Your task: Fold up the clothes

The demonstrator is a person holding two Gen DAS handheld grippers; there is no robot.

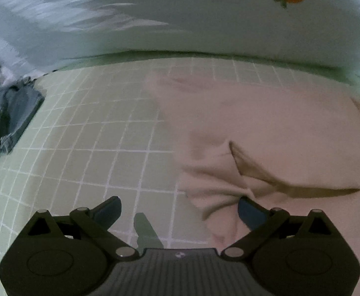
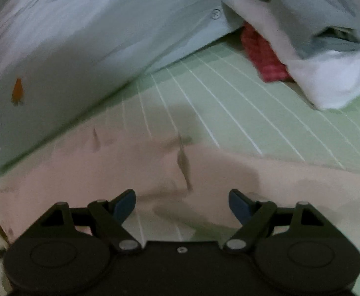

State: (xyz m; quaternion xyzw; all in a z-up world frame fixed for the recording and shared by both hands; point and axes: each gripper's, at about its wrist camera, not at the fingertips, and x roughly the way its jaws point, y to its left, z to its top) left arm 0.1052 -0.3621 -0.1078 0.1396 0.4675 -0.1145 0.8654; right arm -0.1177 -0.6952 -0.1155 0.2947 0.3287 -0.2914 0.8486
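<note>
Beige garment (image 1: 278, 128) lies creased (prob. part-folded) on green checked sheet (image 1: 86, 128).

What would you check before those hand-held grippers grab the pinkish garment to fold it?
1. Left hand-held gripper empty and open: ok, its jaws stand wide with nothing between them.
2. Right hand-held gripper empty and open: ok, same.
3. Pink garment within reach: ok, it lies just ahead of both grippers on the green checked sheet.
4. Garment lying flat: not ok, creases and a folded-over flap show near its edge.
5. Other laundry out of the way: ok, the blue-grey clothes, the red cloth and the white bundle lie apart from it.
6. Which edge is collar or hem: cannot tell, the views are blurred.
</note>
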